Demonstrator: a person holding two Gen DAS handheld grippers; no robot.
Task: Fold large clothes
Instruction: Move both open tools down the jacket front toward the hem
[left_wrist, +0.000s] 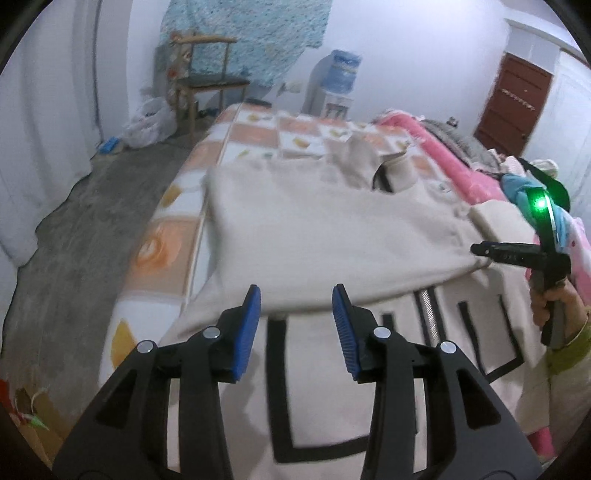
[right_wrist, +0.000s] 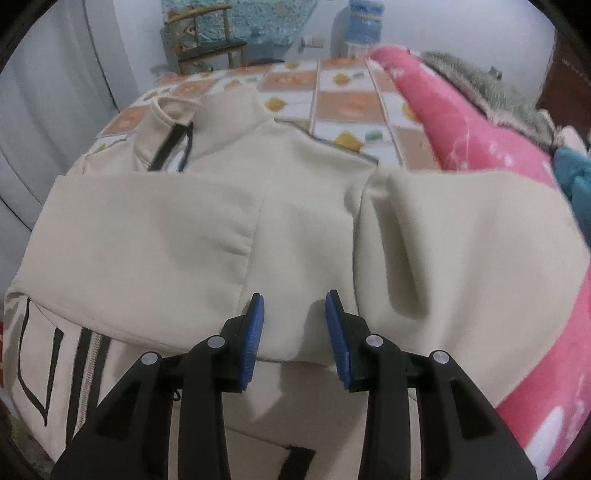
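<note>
On checked bed, soft (creased) cream jacket (right_wrist: 207, 229)

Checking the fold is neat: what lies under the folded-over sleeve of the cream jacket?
Under the sleeve lies the cream jacket front: black stripes and zipper emerge below its edge. The rest is covered.

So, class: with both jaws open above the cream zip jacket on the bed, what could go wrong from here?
1. The folded cream fabric panel lies loose with no jaws gripping it, so it may slip open.
2. The cream zip jacket overhangs the chequered orange bedspread edge and could slide floorward.
</note>
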